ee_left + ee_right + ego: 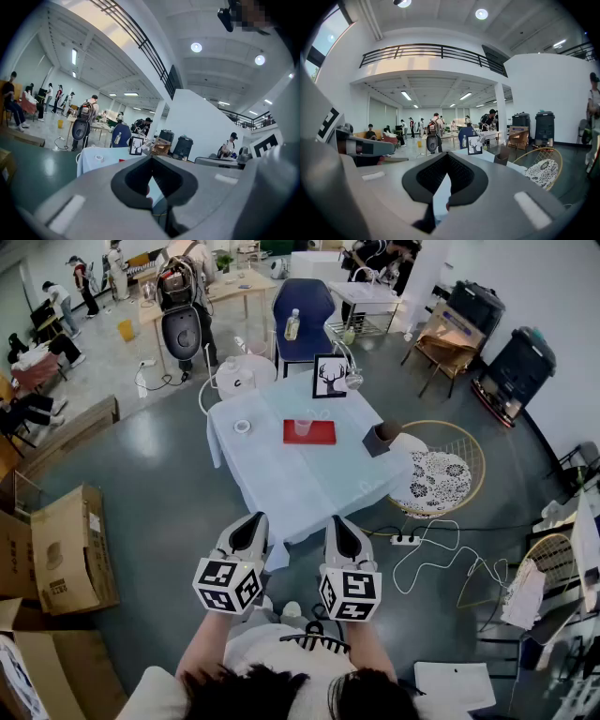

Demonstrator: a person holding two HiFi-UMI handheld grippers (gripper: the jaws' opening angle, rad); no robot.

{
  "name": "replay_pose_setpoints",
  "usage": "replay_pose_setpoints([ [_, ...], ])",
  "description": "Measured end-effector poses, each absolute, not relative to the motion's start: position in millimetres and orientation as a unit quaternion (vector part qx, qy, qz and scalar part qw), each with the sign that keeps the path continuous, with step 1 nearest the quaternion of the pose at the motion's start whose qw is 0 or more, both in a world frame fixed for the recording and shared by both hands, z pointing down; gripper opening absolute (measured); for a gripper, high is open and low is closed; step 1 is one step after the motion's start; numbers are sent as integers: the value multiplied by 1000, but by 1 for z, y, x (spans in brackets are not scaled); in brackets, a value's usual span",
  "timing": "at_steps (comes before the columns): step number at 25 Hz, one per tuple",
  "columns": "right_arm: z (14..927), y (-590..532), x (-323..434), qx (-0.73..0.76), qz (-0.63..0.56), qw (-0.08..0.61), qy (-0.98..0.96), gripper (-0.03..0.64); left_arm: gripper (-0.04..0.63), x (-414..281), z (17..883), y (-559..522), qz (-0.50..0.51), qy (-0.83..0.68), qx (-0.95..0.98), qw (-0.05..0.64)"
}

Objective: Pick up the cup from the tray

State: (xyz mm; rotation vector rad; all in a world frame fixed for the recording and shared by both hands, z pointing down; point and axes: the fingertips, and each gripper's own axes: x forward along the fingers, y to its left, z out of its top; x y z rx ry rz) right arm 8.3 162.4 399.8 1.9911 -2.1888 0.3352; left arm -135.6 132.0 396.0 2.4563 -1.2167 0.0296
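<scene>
A clear cup (pixel 302 427) stands on a red tray (pixel 311 432) near the middle of a table draped in pale blue cloth (pixel 281 474). My left gripper (pixel 255 519) and right gripper (pixel 337 519) are side by side close to my body, short of the table's near edge and pointing at it. Both are shut, with nothing between their jaws. In the left gripper view the left gripper (pixel 151 158) has its tips touching, and a sliver of the red tray (pixel 122 160) shows beyond it. The right gripper (pixel 449 156) is closed in the same way.
On the table are a tape roll (pixel 243 426), a framed deer picture (pixel 330 375) and a brown box (pixel 382 439). A wicker chair with a patterned cushion (pixel 441 474) stands to the right. A power strip with cables (pixel 405 540) lies on the floor. Cardboard boxes (pixel 66 549) are at the left.
</scene>
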Motion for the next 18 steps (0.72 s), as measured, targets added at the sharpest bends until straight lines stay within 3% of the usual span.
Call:
replay_pose_setpoints([
  [18, 404, 159, -4, 657, 148, 60, -737, 26, 0, -157, 390, 127, -3, -441, 874, 202],
])
